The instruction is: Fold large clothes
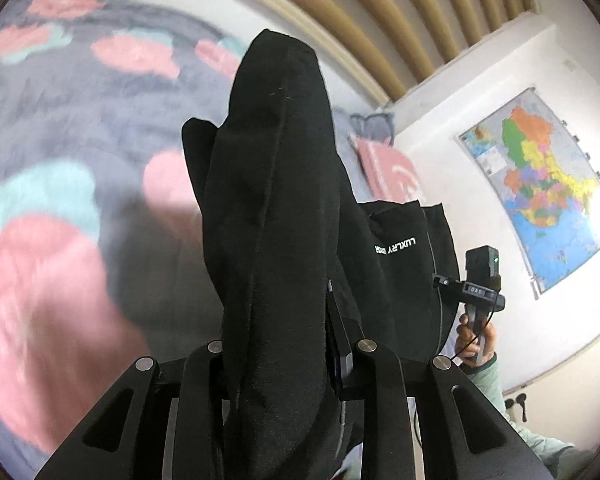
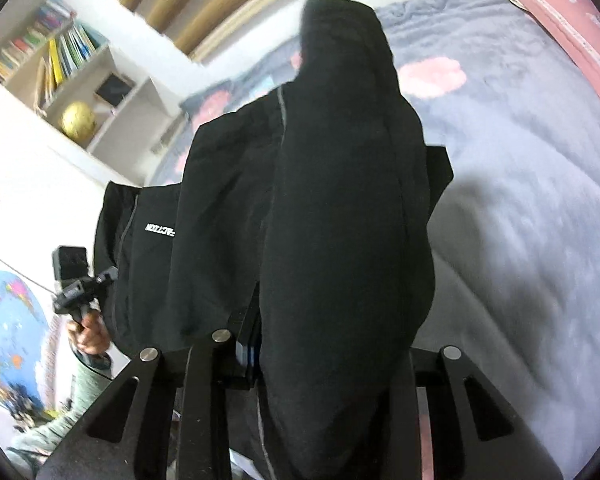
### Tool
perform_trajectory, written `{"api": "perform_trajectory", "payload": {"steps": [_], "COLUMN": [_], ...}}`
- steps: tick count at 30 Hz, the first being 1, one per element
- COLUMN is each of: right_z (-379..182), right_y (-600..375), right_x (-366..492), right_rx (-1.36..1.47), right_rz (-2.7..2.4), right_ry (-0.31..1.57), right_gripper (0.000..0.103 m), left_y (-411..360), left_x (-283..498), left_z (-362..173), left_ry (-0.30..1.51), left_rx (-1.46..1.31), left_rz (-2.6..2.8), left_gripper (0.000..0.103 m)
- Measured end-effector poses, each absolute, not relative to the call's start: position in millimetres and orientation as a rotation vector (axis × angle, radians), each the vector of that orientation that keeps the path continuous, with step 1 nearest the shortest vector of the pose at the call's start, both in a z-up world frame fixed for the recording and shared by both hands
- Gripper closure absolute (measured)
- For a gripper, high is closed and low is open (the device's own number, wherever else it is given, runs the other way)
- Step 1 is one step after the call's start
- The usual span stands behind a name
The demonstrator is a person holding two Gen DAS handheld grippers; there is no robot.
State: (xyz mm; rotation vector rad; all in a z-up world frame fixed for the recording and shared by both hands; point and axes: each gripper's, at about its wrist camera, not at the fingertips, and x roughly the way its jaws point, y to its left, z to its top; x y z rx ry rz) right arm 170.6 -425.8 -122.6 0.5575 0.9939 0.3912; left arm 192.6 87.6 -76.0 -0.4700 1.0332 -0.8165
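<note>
Left claw point(image 1: 276, 344) pinching a thick bunch of the black garment point(image 1: 272, 184), right claw point(image 2: 324, 344) pinching another bunch of it. Held up in the air above the bed point(image 2: 520, 184) with its grey flowered blanket point(image 1: 60, 128), cloth stretched between both claws, white lettering point(image 1: 395, 246) showing.

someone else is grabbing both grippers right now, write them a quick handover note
Left gripper: shut on a bunched edge of the black garment, cloth running up between its fingers.
Right gripper: shut on another bunch of the same garment.
The garment hangs lifted between the two grippers, above the grey floral bedspread; its panel with white lettering sags in the middle.
Done: both sides gripped and raised.
Left: probably lay it flat on the bedspread and make the folds; no finished fold shows yet. Keep both grips closed until it is down.
</note>
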Motion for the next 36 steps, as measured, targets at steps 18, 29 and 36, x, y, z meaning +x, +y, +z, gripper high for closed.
{"api": "perform_trajectory", "payload": {"steps": [18, 29, 36], "right_z": [-164.1, -130.2, -197.9], "right_y": [-432.8, -286.9, -251.1], "right_x": [134.6, 156.2, 168.3], "right_rx": [0.357, 0.284, 0.197], "right_rz": [-0.062, 0.180, 0.035], "right_ry": [1.013, 0.976, 1.071], "right_gripper": [0.029, 0.029, 0.027], "left_y": [173.5, -2.5, -26.0], "left_x": [164.1, 119.2, 130.0], "left_z": [-135.3, -96.2, -150.3], "left_ry": [1.047, 0.961, 1.018], "left_rx": [-0.559, -0.142, -0.097], "left_rz": [-0.570, -0.641, -0.481], "left_gripper": [0.051, 0.050, 0.049]}}
